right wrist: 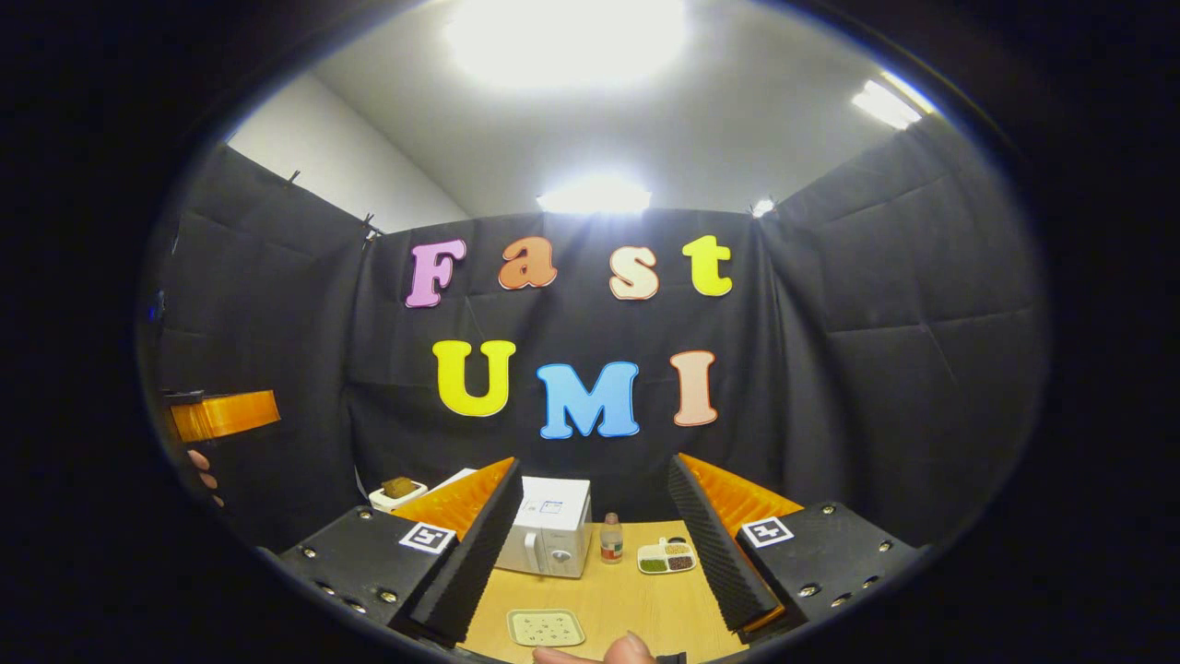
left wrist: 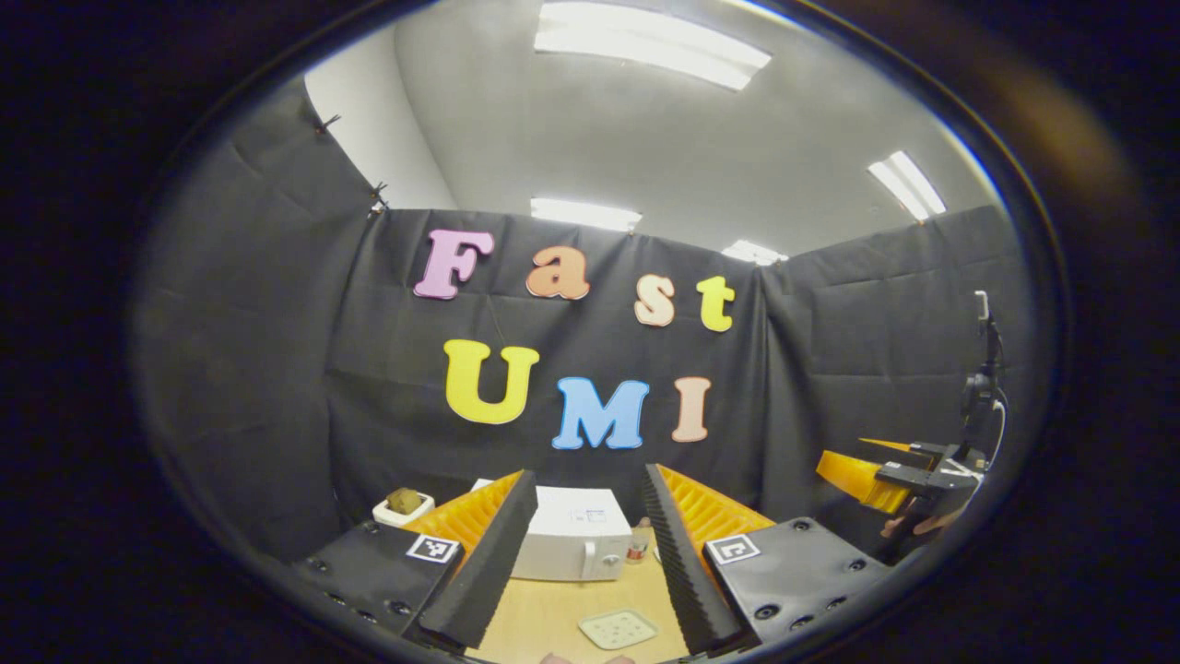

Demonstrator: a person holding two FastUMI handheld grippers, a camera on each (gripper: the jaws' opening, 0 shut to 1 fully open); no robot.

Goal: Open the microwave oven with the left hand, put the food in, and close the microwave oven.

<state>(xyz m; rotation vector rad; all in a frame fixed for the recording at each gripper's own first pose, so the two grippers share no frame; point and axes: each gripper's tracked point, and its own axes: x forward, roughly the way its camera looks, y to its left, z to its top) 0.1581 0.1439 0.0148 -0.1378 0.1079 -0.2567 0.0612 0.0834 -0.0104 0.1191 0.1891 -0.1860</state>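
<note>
The microwave oven [left wrist: 576, 535] stands at the far end of the wooden table [left wrist: 553, 613], door shut, straight ahead of the left gripper [left wrist: 590, 553] and framed between its widely spread, empty fingers. Its handle is a vertical bar toward the right of the front, beside a round knob, so the left gripper seems well lined up to reach it. The right gripper [right wrist: 590, 544], likewise wide open and empty, sees the oven ahead and slightly left. The food, a brown piece in a small white dish [left wrist: 403, 505], sits left of the oven. A small bottle [right wrist: 610, 539] and a divided tray [right wrist: 666, 557] stand to its right, a pale square mat [right wrist: 546, 627] nearer; none blocks the approach.
</note>
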